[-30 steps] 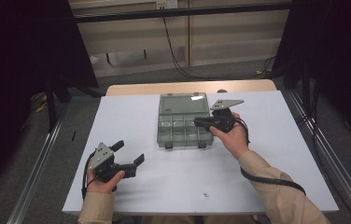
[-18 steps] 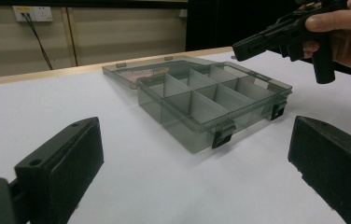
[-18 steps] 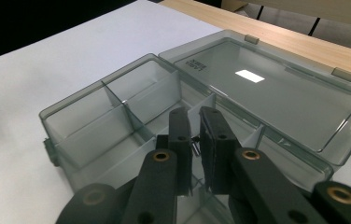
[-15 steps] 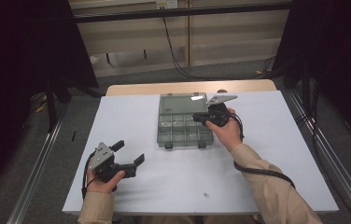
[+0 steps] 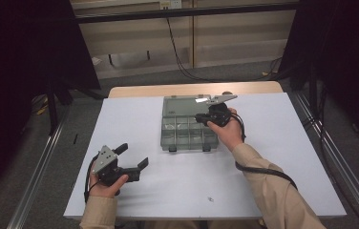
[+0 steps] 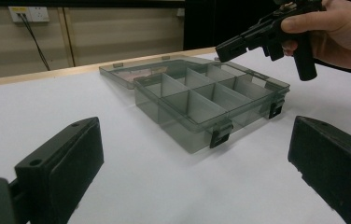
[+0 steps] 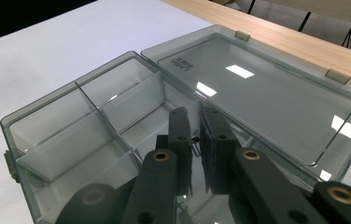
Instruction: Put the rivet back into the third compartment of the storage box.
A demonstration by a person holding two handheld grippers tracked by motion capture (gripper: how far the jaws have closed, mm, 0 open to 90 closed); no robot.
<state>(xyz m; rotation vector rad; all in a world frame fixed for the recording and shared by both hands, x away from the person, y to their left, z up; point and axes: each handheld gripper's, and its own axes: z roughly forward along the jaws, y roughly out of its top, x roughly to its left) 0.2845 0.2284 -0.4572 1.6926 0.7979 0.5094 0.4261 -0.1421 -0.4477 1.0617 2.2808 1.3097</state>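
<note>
- The box (image 5: 187, 125), a clear grey organiser with its lid (image 5: 187, 102) laid flat open behind it, sits near the middle of the white bench (image 5: 120, 119), toward the far edge.
- Dividers split the box into several compartments; two black latches (image 5: 173, 148) hang on its near wall.
- The right hand-held gripper (image 5: 201, 118) hangs over the right end of the box, jaws pointing left and down into it.
- In the right gripper view its jaws stand almost together, a narrow gap between the pads; a tiny dark thing shows in that gap, too small to tell what it is or whether the pads press on it.
- That view puts the tips above a compartment by the hinge side, with the lid (image 7: 267, 93) lying just beyond.
- The right hand (image 5: 229, 131) grips the tool from behind, and its cable (image 5: 263, 169) trails back along the sleeve.
- The left hand-held gripper (image 5: 132, 156) rests low over the bench near the front left, well apart from the box, jaws wide apart and holding nothing.
- The left gripper view looks across bare bench at the box (image 6: 211, 100), with the right hand-held gripper (image 6: 227, 49) above its far right end.
</note>
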